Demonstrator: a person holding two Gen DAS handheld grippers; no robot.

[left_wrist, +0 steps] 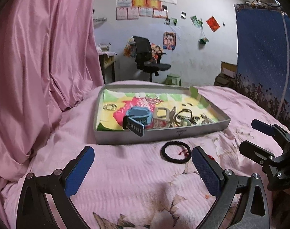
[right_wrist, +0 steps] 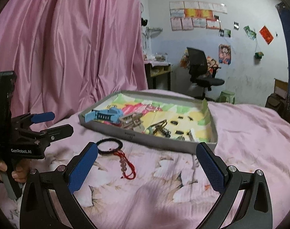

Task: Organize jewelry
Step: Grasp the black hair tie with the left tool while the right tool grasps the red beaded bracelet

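1. Clearly, the bed (right_wrist: 240, 133) carries everything, under a pink floral cover.
2. The grey tray (left_wrist: 160, 133) sits at 12 o'clock from both claws and already holds most pieces: a blue watch (left_wrist: 139, 117), rings and chains.
3. The left claw (left_wrist: 143, 169) and the right claw (right_wrist: 147, 164) both hang with fingers apart, gripping nothing.
4. Left to do, I judge: the black bracelet (right_wrist: 110, 146) and the red beaded cord (right_wrist: 126, 167) lie on the bed at the tray's 6 o'clock.

A black ring bracelet (left_wrist: 176, 152) and red beaded cord (right_wrist: 126, 167) lie on the bedspread before the grey jewelry tray (left_wrist: 164, 133).
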